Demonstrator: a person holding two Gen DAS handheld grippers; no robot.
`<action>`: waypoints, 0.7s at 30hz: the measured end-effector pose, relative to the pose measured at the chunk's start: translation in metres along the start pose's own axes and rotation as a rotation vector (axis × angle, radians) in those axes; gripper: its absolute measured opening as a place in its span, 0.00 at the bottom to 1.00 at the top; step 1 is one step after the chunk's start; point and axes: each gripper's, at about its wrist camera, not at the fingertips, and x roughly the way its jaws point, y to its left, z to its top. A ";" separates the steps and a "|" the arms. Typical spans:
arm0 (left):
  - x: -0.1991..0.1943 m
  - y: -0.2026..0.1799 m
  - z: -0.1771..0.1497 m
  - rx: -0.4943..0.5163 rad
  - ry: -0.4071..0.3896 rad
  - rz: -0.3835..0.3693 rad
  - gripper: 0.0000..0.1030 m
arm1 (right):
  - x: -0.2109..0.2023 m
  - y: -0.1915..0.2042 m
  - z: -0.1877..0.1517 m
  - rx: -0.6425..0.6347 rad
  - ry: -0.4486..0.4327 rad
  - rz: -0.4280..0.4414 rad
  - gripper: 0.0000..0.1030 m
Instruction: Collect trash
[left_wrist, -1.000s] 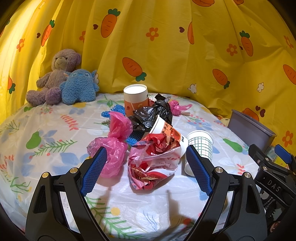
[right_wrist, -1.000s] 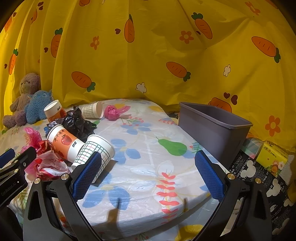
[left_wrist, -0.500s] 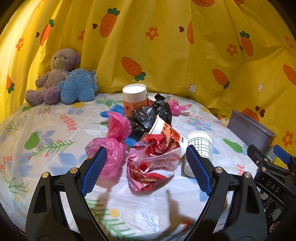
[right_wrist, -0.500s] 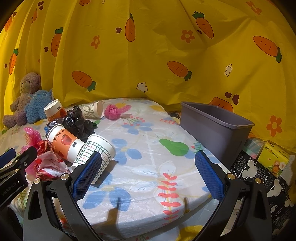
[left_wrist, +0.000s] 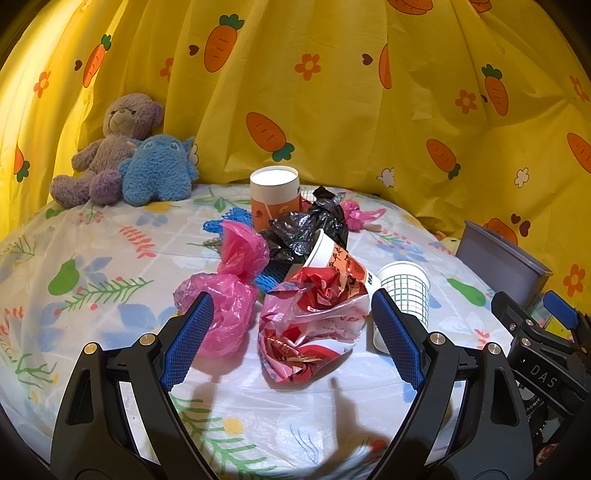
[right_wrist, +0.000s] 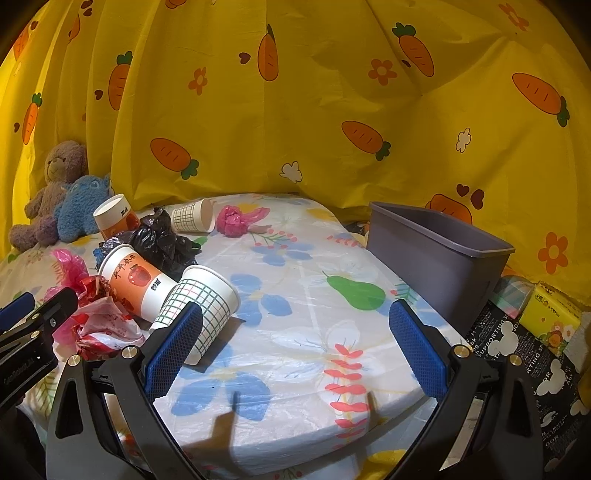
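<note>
Yellow carrot-print curtain, pink bag, black bag, green-checked white cup, grey bin.

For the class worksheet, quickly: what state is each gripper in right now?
Left gripper: jaws open, holding nothing; crumpled red-and-white bag lies ahead between them.
Right gripper: jaws open, holding nothing.
</note>
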 end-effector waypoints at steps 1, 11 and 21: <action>0.000 0.000 0.000 -0.001 -0.001 0.000 0.83 | 0.000 0.000 0.000 0.000 0.000 0.001 0.95; -0.002 0.001 0.000 -0.005 -0.001 -0.002 0.83 | -0.001 0.002 0.000 -0.003 -0.001 0.002 0.95; -0.005 0.004 -0.002 -0.014 -0.001 -0.007 0.83 | 0.002 0.007 -0.001 -0.012 0.009 0.016 0.95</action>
